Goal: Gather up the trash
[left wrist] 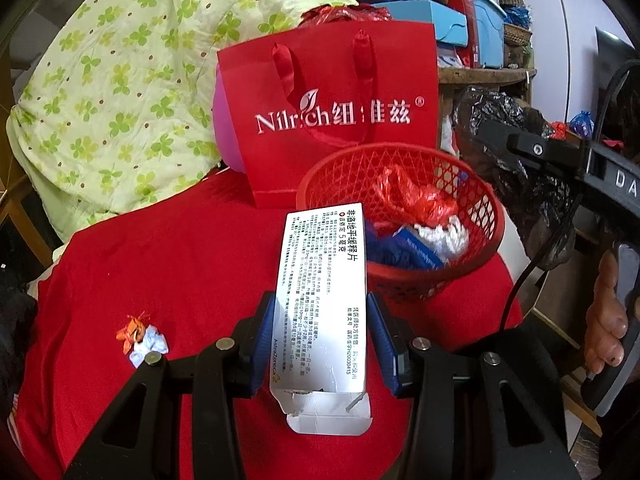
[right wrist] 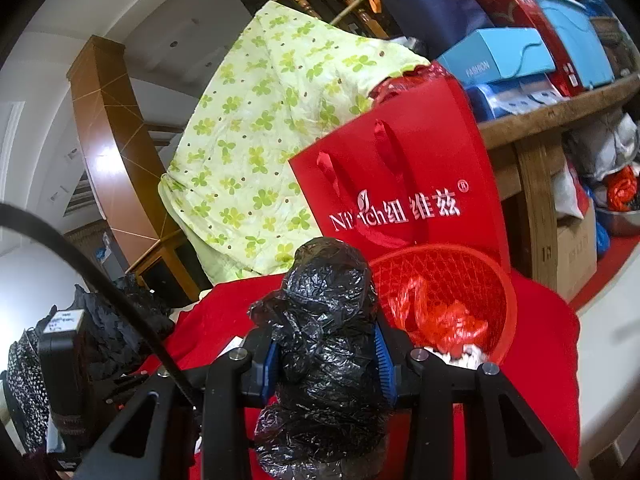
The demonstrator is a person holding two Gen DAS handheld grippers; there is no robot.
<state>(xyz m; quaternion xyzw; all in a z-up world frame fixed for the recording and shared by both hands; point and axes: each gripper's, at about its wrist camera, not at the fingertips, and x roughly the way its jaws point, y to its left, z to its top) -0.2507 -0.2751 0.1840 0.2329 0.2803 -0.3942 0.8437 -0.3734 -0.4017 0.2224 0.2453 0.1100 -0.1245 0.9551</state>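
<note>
In the left wrist view the left hand-held gripper (left wrist: 320, 344) at bottom centre is clamped on a white medicine box (left wrist: 320, 304), whose far end reaches to the near rim of the red basket (left wrist: 494, 220) right of centre on the red cloth (left wrist: 180, 260), where a red plastic bag (left wrist: 412, 196) and crumpled paper already lie. In the right wrist view the right hand-held gripper (right wrist: 326, 360) is clamped on a crumpled black plastic bag (right wrist: 328, 320) at centre, just left of the basket. Small paper scraps (left wrist: 142, 338) sit on the cloth at lower left of the left view, and a red gift bag (left wrist: 332, 116) stands behind the basket.
</note>
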